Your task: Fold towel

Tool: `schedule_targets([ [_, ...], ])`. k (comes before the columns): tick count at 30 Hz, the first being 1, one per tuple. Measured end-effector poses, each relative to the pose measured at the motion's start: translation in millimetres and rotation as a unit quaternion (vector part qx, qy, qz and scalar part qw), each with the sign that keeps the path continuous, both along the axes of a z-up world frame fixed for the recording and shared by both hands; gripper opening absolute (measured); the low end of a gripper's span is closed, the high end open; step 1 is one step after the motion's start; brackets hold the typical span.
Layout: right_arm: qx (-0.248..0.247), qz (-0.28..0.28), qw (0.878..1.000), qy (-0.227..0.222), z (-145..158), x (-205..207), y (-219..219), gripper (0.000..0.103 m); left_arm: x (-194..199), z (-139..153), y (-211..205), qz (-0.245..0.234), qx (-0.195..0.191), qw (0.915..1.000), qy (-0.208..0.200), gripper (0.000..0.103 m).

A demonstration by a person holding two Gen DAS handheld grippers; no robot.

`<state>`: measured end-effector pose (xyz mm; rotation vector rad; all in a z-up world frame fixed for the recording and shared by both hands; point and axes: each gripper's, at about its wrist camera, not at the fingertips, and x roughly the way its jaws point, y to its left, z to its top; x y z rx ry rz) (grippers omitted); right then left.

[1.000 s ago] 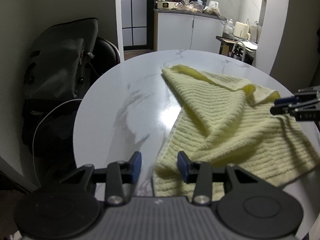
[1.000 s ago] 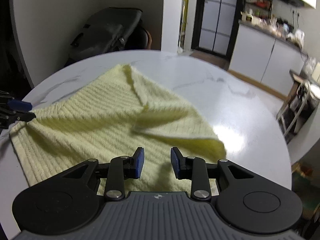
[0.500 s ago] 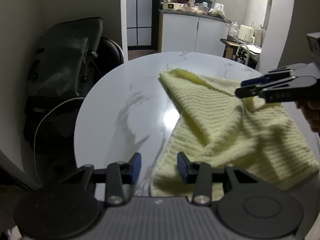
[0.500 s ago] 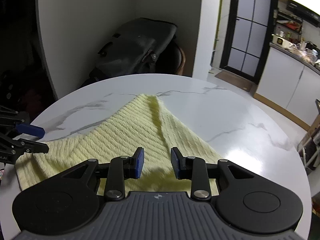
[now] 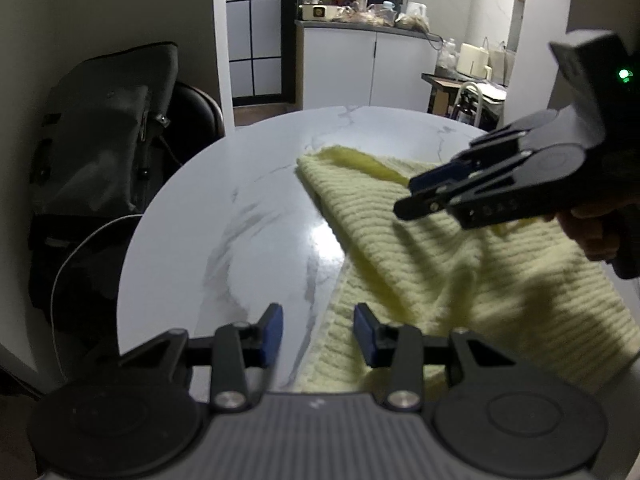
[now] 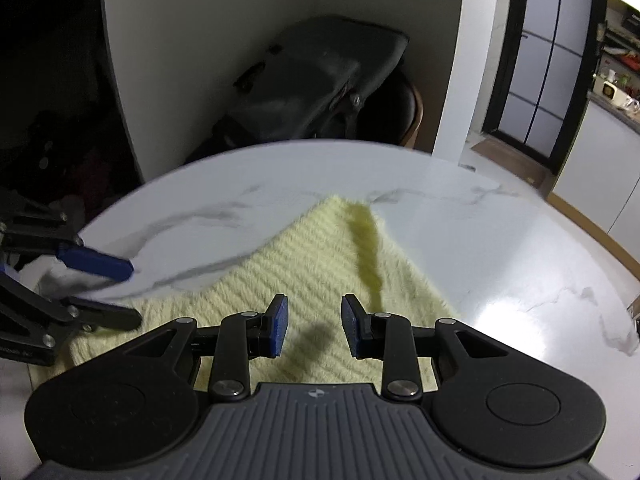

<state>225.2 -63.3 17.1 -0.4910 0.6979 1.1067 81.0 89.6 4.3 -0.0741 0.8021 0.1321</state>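
Between the left gripper [image 5: 318,336] jaws, spread and empty, lies the towel [image 5: 460,264] near edge; the right gripper [image 6: 313,326], also spread with nothing pinched, hovers over the cloth. Towel sits rumpled on the table [image 5: 248,216], one flap already doubled. Judgement: pinch both near corners fully before lifting, then carry them evenly so edges align.

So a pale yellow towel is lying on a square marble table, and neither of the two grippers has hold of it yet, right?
Not quite: the marble table is round, not square; the right wrist view shows its curved edge. The rest stands: the pale yellow towel lies on it, and the left gripper and right gripper both have open jaws with nothing pinched between them.
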Motion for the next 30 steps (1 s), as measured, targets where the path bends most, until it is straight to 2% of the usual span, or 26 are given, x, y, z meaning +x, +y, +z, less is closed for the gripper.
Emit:
schedule_targets([
  [6,0.006,-0.008,1.0,0.012,-2.5,6.0,-4.2,0.033,-2.1,0.5,5.3,0.013,0.009,0.9999,0.004,0.043],
  [12,0.004,-0.037,0.999,0.007,-2.5,12.9,-15.7,0.033,-10.8,1.6,17.0,0.036,0.014,0.9992,0.009,0.043],
  [17,0.002,-0.039,0.999,0.006,-1.6,13.0,-19.5,0.033,-19.7,3.5,25.2,0.055,0.015,0.9983,0.012,0.043],
  [24,0.003,-0.041,0.999,0.006,0.3,16.0,-14.7,0.033,-27.2,8.0,19.3,0.053,0.027,0.9979,0.026,0.043],
  [30,0.02,-0.029,0.999,-0.012,14.9,16.9,-2.1,0.033,-27.2,13.8,18.5,0.05,0.024,0.9981,0.027,0.041],
])
